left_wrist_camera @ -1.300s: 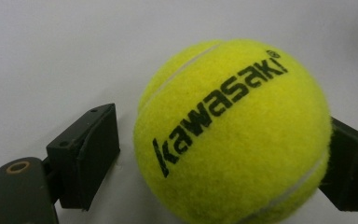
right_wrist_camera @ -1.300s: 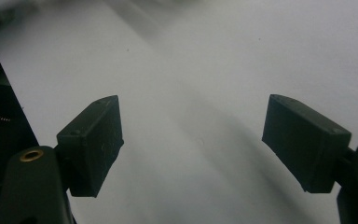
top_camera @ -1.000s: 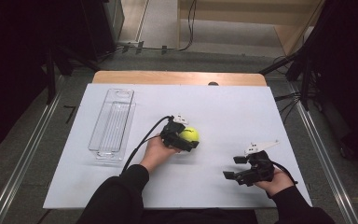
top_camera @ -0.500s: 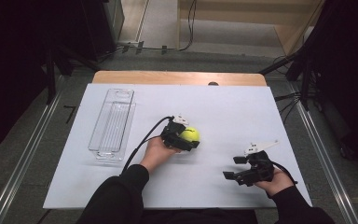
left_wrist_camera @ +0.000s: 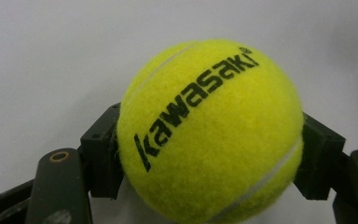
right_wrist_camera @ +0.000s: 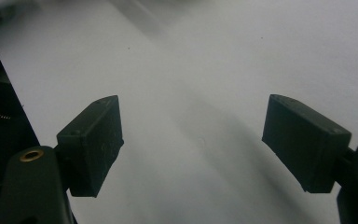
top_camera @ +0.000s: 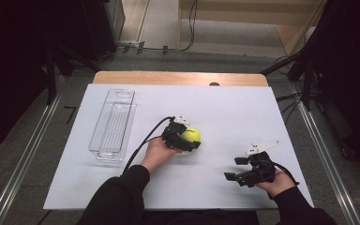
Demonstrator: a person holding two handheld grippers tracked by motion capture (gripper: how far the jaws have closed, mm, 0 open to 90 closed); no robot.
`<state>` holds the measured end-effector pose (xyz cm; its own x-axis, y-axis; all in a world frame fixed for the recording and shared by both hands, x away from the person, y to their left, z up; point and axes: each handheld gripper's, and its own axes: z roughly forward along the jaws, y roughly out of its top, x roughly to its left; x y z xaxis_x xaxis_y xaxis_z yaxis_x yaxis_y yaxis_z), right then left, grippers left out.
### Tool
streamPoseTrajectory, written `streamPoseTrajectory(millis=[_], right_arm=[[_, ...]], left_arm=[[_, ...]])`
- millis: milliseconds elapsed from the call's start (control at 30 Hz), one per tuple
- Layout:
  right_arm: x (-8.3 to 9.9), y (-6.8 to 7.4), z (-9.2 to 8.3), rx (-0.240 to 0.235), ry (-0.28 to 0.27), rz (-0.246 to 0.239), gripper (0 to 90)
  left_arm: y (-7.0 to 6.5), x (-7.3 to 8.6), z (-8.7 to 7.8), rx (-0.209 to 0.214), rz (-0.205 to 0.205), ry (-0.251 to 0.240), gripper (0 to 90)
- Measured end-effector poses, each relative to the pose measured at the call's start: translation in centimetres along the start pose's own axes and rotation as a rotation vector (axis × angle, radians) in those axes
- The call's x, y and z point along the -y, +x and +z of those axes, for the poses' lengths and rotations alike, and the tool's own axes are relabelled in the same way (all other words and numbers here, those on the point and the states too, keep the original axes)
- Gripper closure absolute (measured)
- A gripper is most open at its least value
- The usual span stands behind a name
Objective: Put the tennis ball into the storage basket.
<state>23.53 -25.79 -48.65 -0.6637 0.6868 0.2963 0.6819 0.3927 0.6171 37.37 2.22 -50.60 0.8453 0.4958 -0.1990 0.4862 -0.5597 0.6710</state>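
Tennis ball (left_wrist_camera: 209, 135), yellow-green and with the black word "KAWASAKI" on it, sits now between the two pads of my left tongs (top_camera: 187, 139). The jaws have just been closing, and in the left gripper view both pads press on its sides at about the widest part, so I hold it. It lies low over the white counter (top_camera: 225, 117), perhaps touching it; I cannot tell this for sure.

I judge the ball to be light and a little springy. The felt cover gives good friction, so it should not slip easily, and it is not fragile. But it is round, and a grip too far from the middle could squeeze it out of the pads. The best hold is across the middle, as it is now.

My right tongs (top_camera: 236, 169) stand wide with nothing between them, well apart from the ball on the other side from the tray.

I count one ball, one clear plastic tray (top_camera: 112, 124) lying beyond my left tongs, away from the right ones, and two tongs.
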Motion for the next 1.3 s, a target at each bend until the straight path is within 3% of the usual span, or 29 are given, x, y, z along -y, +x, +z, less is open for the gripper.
streamPoseTrajectory(millis=[300, 700, 1000, 1300], right_arm=[[0.0, 0.0, 0.0, -0.001, -0.001, -0.002, 18.1], [0.0, 0.0, 0.0, -0.002, 0.002, -0.002, 18.1], [0.0, 0.0, 0.0, -0.002, 0.003, -0.002, 18.1], [0.0, 0.0, 0.1, -0.003, 0.004, -0.001, 18.1]], left_arm=[[0.0, -0.3, -0.3, 0.007, -0.023, 0.020, 26.9], [0.2, -1.2, -1.8, 0.018, -0.046, -0.003, 26.9], [0.0, -1.9, -2.9, 0.018, -0.042, -0.001, 26.9], [-0.7, -2.7, -4.1, 0.021, -0.008, 0.008, 26.9]])
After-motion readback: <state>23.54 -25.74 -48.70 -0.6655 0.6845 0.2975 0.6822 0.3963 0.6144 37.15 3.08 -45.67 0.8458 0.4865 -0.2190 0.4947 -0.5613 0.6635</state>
